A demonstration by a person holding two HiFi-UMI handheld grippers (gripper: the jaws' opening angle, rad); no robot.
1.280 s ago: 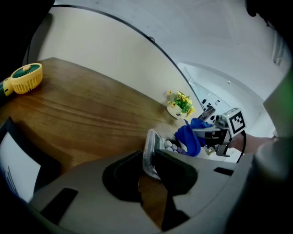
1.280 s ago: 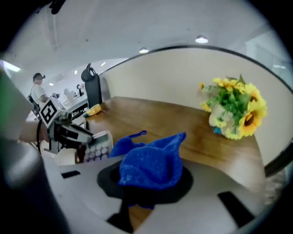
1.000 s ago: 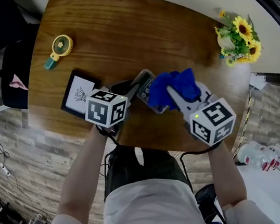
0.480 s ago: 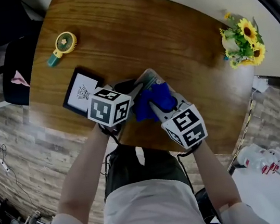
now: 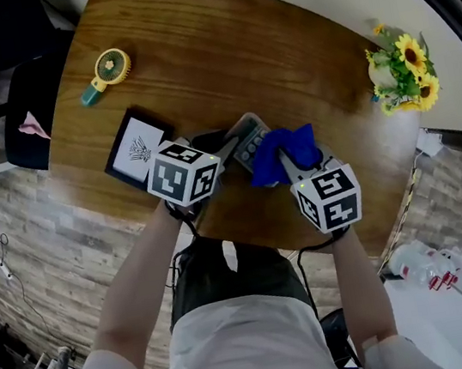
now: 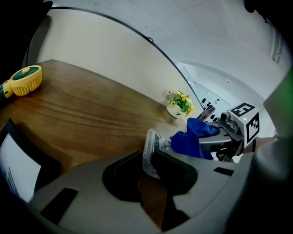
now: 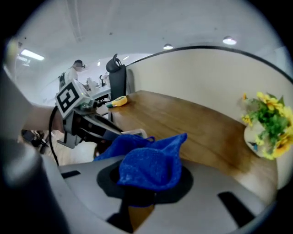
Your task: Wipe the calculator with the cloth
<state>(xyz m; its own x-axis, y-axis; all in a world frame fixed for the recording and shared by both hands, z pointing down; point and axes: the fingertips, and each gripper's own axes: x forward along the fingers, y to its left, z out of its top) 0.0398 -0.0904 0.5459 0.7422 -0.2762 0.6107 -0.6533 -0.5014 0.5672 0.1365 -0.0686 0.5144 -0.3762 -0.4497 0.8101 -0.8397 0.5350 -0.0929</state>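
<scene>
Since half a second ago, the right gripper [image 7: 144, 186] has carried the blue cloth [image 5: 285, 151] rightward, so the calculator [image 5: 249, 136] shows more of its keys than it did then. The left gripper [image 6: 153, 165] has not shifted.

From my station, the left gripper view shows the left tongs standing narrow and clamped on the calculator's near end, with the grey body wedged edge-on between the dark pads. The right tongs are closed on a bunched fold of the cloth, which billows out above the jaws in the right gripper view. The loose part of the cloth drapes against the right side of the calculator.

The calculator sits near the middle of the near edge of the wooden table [image 5: 193, 55], between the two grippers, slanting from near left to far right. I cannot tell whether its far end rests on the wood.

Left of it lies a dark-framed card [image 5: 133, 149] with a line drawing. A small yellow fan [image 5: 106, 74] lies further off at the far left. A pot of sunflowers [image 5: 399, 66] stands at the right edge, well apart from the cloth.
</scene>
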